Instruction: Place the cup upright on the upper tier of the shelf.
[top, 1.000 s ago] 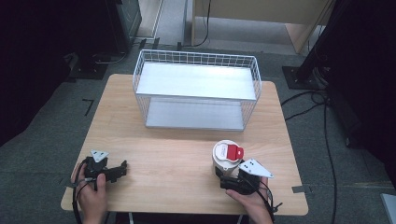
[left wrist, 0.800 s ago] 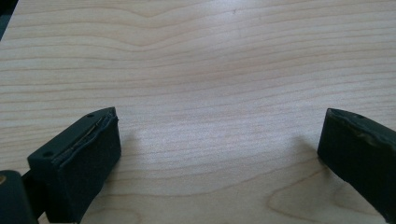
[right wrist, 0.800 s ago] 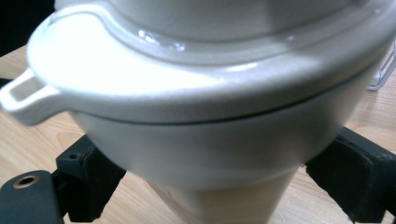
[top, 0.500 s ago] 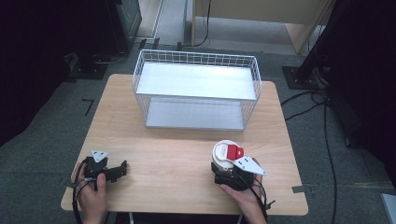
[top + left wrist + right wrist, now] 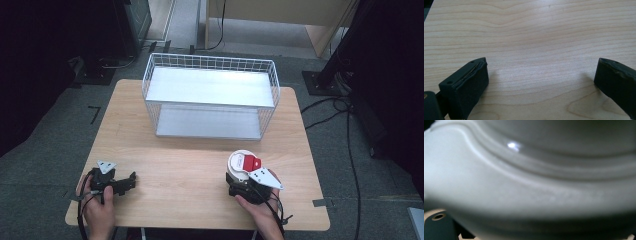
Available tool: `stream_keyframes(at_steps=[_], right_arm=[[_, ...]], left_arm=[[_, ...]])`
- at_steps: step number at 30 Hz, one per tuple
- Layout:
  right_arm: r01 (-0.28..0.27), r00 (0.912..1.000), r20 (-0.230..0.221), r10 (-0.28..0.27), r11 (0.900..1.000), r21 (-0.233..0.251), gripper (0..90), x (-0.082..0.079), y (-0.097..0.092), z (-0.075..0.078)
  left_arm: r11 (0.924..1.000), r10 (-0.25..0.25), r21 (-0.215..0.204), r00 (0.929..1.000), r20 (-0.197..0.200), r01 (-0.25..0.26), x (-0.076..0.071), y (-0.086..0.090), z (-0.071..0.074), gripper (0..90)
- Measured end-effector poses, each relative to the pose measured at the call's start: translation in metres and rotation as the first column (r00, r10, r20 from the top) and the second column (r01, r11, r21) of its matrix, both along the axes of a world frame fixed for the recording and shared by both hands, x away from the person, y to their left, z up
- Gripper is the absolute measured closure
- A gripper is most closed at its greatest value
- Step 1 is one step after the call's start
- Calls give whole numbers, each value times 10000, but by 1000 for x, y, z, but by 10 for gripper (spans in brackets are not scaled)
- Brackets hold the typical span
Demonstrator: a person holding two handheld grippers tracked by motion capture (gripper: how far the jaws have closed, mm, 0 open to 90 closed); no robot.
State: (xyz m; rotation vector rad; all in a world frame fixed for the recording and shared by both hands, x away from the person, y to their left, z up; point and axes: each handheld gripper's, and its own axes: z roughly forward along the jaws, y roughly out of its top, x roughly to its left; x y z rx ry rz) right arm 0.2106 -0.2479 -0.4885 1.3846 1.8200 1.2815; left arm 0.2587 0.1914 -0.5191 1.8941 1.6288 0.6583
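Note:
A white lidded tub [image 5: 241,161] with a red tab [image 5: 252,163] stands on the wooden table [image 5: 185,160] at the front right. My right gripper [image 5: 238,177] is pushed up against its near side, held by a hand. In the right gripper view the tub's white wall [image 5: 529,182] is blurred and very close, and one black fingertip [image 5: 438,225] sits far out at the lower left, so the jaws stand wide; whether they touch the tub is hidden. My left gripper [image 5: 132,181] rests at the front left, open [image 5: 541,75] over bare wood with nothing between its jaws.
A white wire basket [image 5: 150,80] with two shelf levels stands at the back middle of the table. Bare wood lies between the basket and both grippers. Dark stands and cables [image 5: 345,105] sit on the floor to the right.
My right gripper has moved forward up to the tub. The tub and my left gripper have stayed where they were.

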Motion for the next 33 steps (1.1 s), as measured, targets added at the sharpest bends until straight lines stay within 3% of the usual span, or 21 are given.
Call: stream_keyframes(at_steps=[2, 5, 19, 26, 33], right_arm=[[17, 10000, 15, -17, 9998, 177, 103, 1, 0, 2], [38, 9999, 151, -38, 10000, -20, 104, 1, 4, 9], [-88, 9994, 327, 89, 10000, -43, 105, 13, 15, 39], [-156, 9987, 483, 155, 9999, 6, 105, 21, 18, 62], [-1, 9944, 1056, -13, 9999, 130, 105, 26, 18, 83]], left_arm=[[10000, -1, 0, 10000, -1, 1, 0, 0, 0, 0], [10000, -1, 3, 10000, -2, 1, 0, 0, 0, 0], [10000, -2, 0, 10000, 1, 2, 0, 0, 0, 0], [10000, -7, 11, 10000, -12, 7, 0, 0, 0, 0], [10000, 0, 14, 10000, 13, 0, 0, 0, 0, 0]])
